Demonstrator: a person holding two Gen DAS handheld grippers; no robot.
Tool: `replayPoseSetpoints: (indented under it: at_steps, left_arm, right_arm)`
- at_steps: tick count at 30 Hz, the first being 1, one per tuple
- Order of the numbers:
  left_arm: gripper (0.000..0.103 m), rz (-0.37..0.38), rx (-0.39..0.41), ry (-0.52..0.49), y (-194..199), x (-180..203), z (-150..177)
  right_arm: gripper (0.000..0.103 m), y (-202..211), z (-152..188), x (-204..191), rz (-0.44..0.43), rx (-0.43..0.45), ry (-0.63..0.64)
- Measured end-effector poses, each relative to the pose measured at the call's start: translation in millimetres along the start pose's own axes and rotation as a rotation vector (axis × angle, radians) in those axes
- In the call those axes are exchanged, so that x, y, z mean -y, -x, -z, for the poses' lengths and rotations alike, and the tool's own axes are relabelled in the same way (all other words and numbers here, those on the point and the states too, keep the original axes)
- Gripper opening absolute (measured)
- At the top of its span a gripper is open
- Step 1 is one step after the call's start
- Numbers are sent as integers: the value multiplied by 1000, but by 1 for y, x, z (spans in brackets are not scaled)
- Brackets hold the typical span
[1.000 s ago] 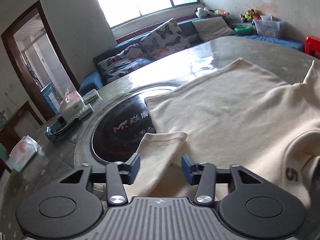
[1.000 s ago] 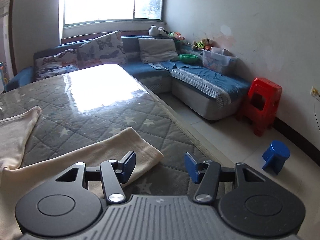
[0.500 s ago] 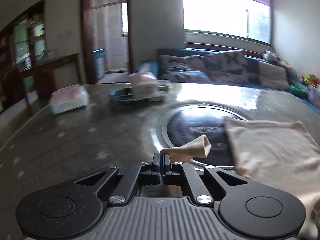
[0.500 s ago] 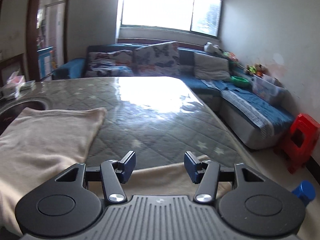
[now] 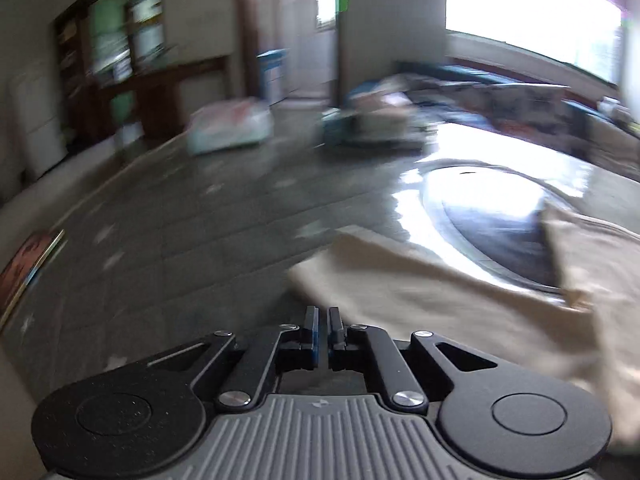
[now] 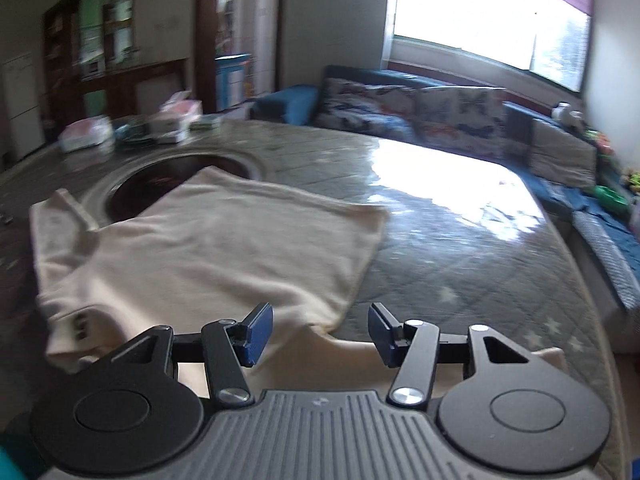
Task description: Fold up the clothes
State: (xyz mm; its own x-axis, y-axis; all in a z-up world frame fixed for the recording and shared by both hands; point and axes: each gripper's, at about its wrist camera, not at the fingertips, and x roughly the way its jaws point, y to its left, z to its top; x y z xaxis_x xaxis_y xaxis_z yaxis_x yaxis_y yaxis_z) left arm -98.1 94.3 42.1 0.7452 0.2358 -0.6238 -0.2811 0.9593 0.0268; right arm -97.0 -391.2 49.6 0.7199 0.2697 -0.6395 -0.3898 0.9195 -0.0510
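A cream long-sleeved top (image 6: 224,240) lies spread on the quilted table, partly over a round dark hob inset (image 6: 160,184). In the left wrist view the top's left sleeve (image 5: 400,280) lies stretched out flat in front of my left gripper (image 5: 323,320). Its jaws stand almost together with a thin gap and no cloth shows between them. My right gripper (image 6: 320,334) is open and empty, above the top's right sleeve (image 6: 400,364) near the table's front edge. The left view is blurred.
Tissue packs (image 5: 230,126) and boxes (image 6: 176,120) sit at the table's far side. A framed picture (image 5: 28,264) lies at the left edge. A blue sofa with cushions (image 6: 440,108) runs along the far wall and right side.
My left gripper pulled the left sleeve out to the left, laid it flat and slackened its jaws off the cloth. My right gripper swung left over the top and stayed open.
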Motion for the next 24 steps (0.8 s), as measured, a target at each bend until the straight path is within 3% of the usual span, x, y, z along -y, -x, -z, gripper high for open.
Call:
replayPoseSetpoints:
  at_steps: [8,11,14,16,17,19,21,24]
  left_arm:
    - [8,524,81,-361,64,91,21]
    - [11,633,75,-476,77,117,35]
    - [19,673,84,-582,84,137,52]
    - [34,683,97,-644,86,145,60]
    - [37,682,101,-666,84,147,62]
    - [37,679,107,-705,81,150,66]
    - [35,671,105,-730,76,152,69]
    - [15,659,101,-763,69,156,73]
  right_arm:
    - [38,17,8,-56,-200,-61,188]
    - [34,23,14,-79,-266,-80,266]
    - [31,27,20,-98,-312,-94,339]
    - [30,25,24,-108,-313,-94,382]
    - [30,25,27,-112,-314,-94,404]
    - [30,23,31,-118,-317,-101,431]
    - [19,19,34,-122,-284,-102,466]
    - [7,17,37,-124,-272,-103,480]
